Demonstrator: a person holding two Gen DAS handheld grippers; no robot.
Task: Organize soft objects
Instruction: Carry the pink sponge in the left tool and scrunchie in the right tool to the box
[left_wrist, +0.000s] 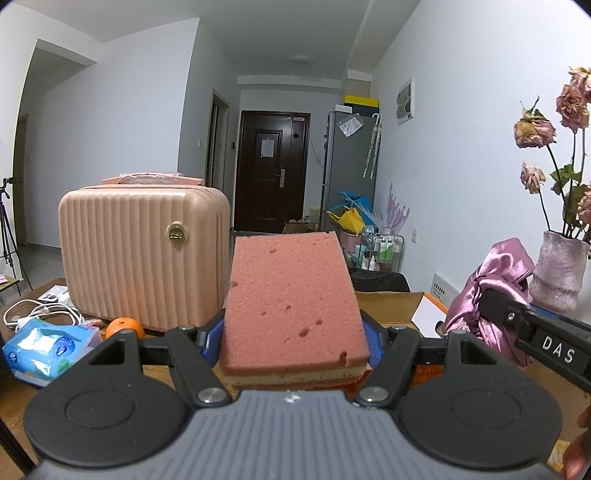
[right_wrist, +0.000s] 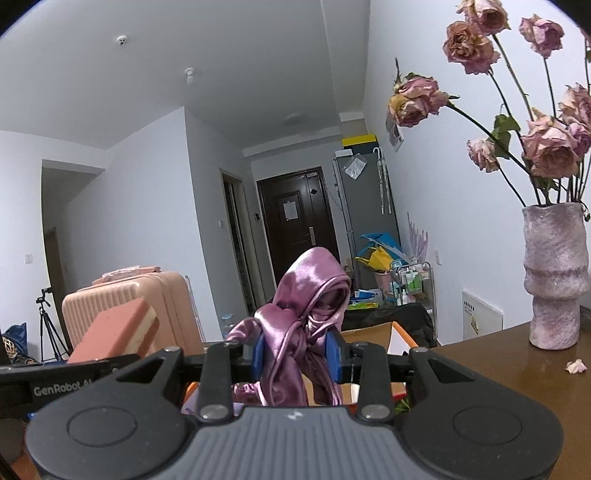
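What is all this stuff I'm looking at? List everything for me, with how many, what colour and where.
sponge: one, pink top over a cream layer, clamped in the left gripper.
satin cloth: one, mauve, bunched in the right gripper.
suitcase: one, peach, ribbed, upright on the table at left.
orange: one, orange, at the suitcase's foot.
tissue pack: one, blue and white, table's left edge.
cardboard box: one, brown, open, behind the sponge.
vase: one, mottled pink, on the table at right.
dried roses: several, faded pink, in the vase.
left gripper: one, black with blue pads.
right gripper: one, black with blue pads.
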